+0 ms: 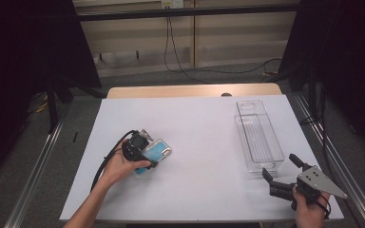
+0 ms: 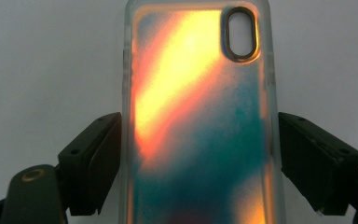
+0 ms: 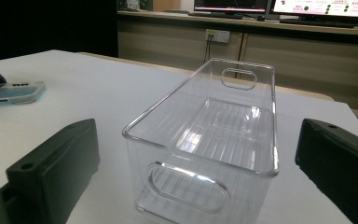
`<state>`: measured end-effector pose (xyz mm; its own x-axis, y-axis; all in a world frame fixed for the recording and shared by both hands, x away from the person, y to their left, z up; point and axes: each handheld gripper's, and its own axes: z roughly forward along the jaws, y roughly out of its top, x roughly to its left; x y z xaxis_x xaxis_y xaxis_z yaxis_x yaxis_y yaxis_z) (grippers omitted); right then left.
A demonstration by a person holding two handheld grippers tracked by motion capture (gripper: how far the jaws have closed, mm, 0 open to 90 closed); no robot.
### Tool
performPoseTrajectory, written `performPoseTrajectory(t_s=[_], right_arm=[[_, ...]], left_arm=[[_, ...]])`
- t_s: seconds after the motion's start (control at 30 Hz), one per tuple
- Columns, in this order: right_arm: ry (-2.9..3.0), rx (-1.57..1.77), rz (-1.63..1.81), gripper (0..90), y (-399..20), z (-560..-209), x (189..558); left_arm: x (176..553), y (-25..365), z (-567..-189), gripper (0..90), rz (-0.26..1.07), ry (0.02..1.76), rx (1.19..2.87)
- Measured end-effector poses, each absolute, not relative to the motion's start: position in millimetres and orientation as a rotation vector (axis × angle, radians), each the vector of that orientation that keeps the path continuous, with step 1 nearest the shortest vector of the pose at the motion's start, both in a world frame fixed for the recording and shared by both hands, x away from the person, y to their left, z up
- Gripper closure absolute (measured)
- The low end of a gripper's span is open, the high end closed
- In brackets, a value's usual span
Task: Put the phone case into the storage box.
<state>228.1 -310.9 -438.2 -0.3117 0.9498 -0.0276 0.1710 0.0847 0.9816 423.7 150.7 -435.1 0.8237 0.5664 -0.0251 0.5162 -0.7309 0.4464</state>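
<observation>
A phone case (image 1: 159, 148) with an orange and teal iridescent back lies flat on the white table (image 1: 195, 123), left of centre. My left gripper (image 1: 148, 155) straddles its lower end. In the left gripper view both black jaws sit against the long sides of the phone case (image 2: 200, 116), so the left gripper (image 2: 199, 122) is shut on it. A clear plastic bin (image 1: 259, 135) stands empty at the right. My right gripper (image 1: 280, 166) is open just before the bin's near end. In the right gripper view the bin (image 3: 214, 135) stands between the wide jaws of the right gripper (image 3: 198, 128), untouched.
The white sheet covers a wooden table whose far edge (image 1: 195, 90) shows. Black frames and curtains stand at both sides. Seen from the right gripper, the phone case (image 3: 14, 91) lies far left and a counter with monitors (image 3: 270, 9) stands behind the table.
</observation>
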Motion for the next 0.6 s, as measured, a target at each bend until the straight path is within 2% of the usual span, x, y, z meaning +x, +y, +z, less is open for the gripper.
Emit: performPoseTrajectory(t_s=[0.23,0.6], right_arm=[[1.605,1.135,1.301,0.0,-311.1,-438.1,227.8],[1.605,1.133,1.302,0.0,-311.4,-437.9,227.5]], left_arm=[[425.1,152.0,-434.3,17.3,0.135,0.858,2.514],[418.9,157.3,-425.3,17.3,0.233,0.882,2.414]])
